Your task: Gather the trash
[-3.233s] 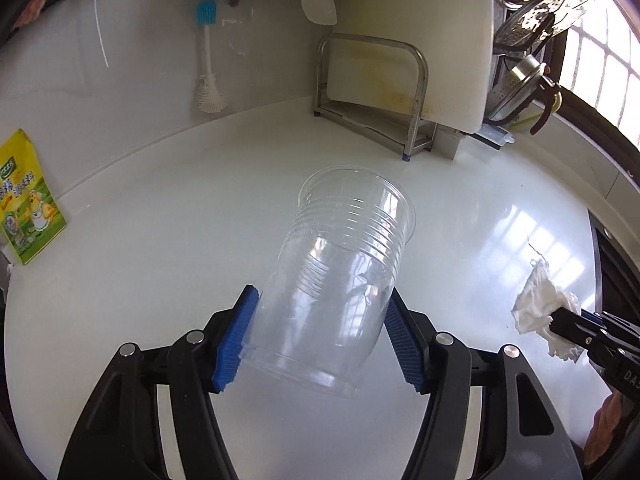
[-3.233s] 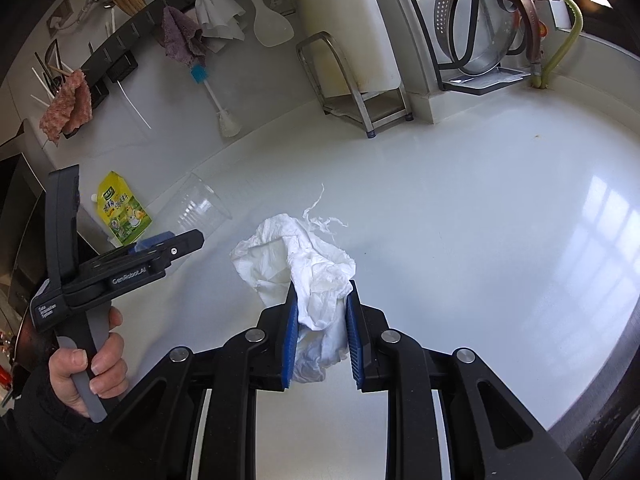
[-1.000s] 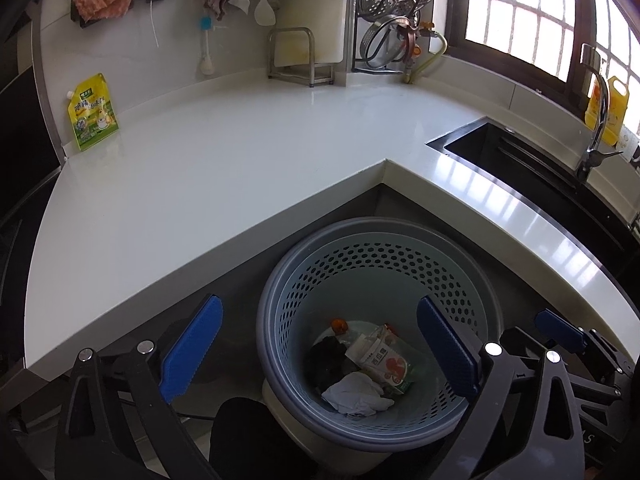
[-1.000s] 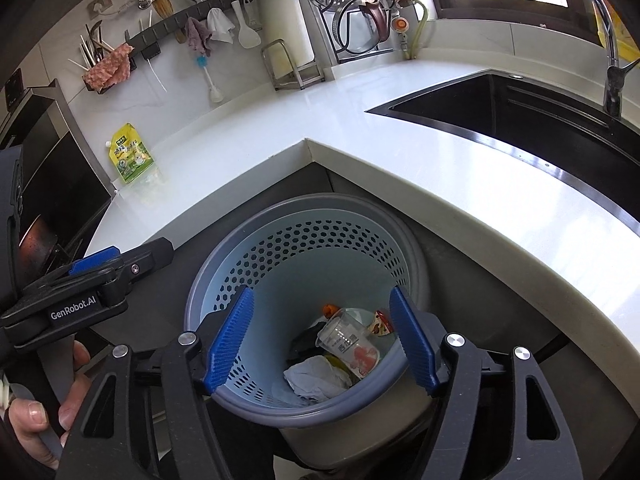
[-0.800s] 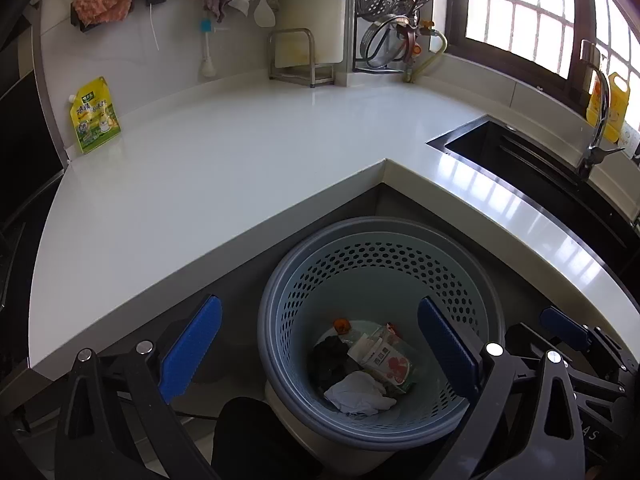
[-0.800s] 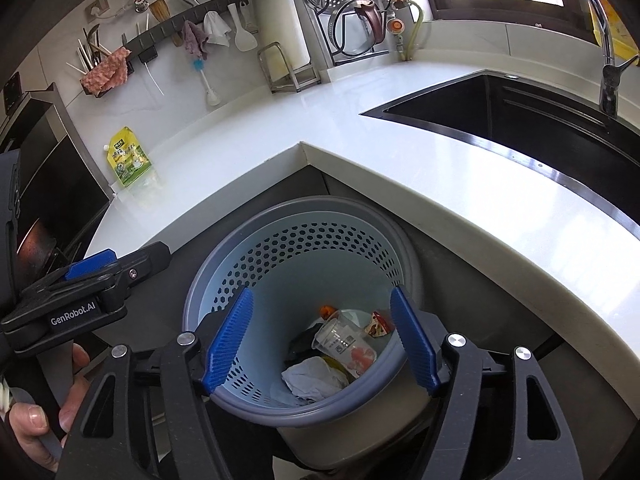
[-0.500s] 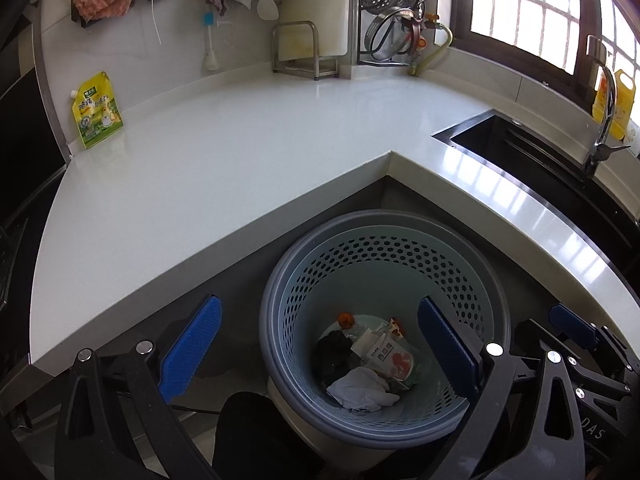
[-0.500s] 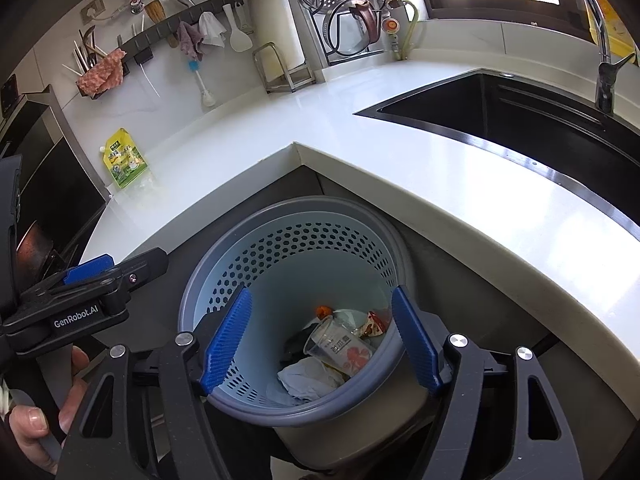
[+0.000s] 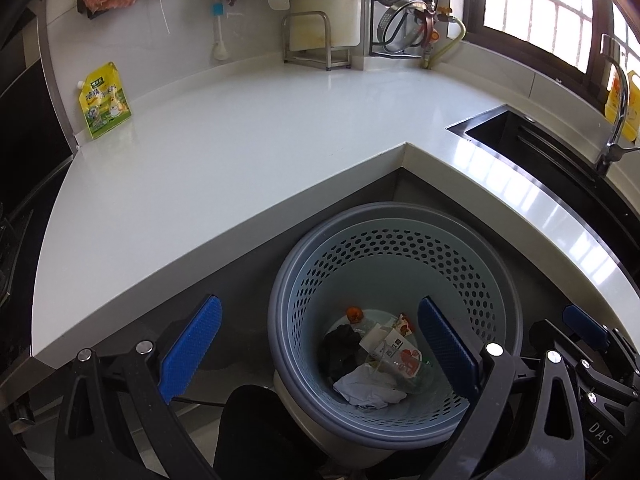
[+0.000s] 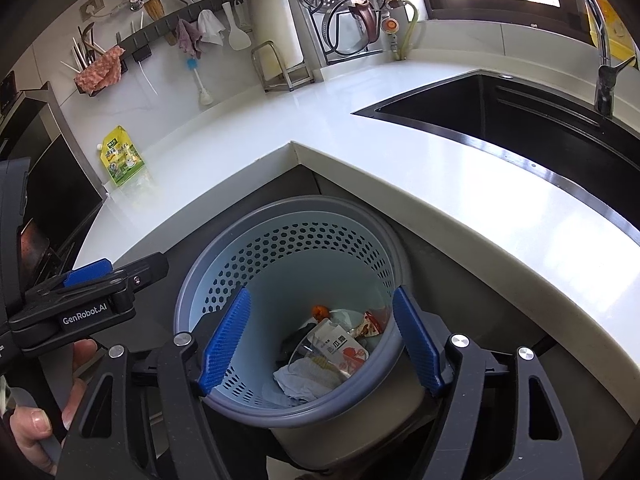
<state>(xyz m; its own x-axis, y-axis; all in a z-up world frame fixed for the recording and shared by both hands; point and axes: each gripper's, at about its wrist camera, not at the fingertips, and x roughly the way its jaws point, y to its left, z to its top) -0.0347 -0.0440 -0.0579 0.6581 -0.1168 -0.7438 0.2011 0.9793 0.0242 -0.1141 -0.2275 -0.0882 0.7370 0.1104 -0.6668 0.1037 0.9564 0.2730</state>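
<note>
Both grippers hang over a blue perforated trash basket [image 9: 496, 280] that stands on the floor in the inner corner of the white counter [image 9: 240, 152]. The left gripper [image 9: 318, 346] is spread wide with nothing between its blue pads. The right gripper [image 10: 322, 340] is spread wide too, and empty. At the bottom of the basket lie a crumpled white tissue [image 9: 368, 388], a clear plastic cup [image 10: 316, 350] on its side, a small carton with red print [image 9: 400, 354], something black [image 9: 340, 348] and a small orange piece [image 9: 354, 313]. On the counter's far left edge a yellow-green pouch [image 9: 103, 100] leans against the wall. A dark sink [image 10: 520, 128] is set into the counter's right side. A hand [image 10: 36, 420] grips the left gripper's handle.
</note>
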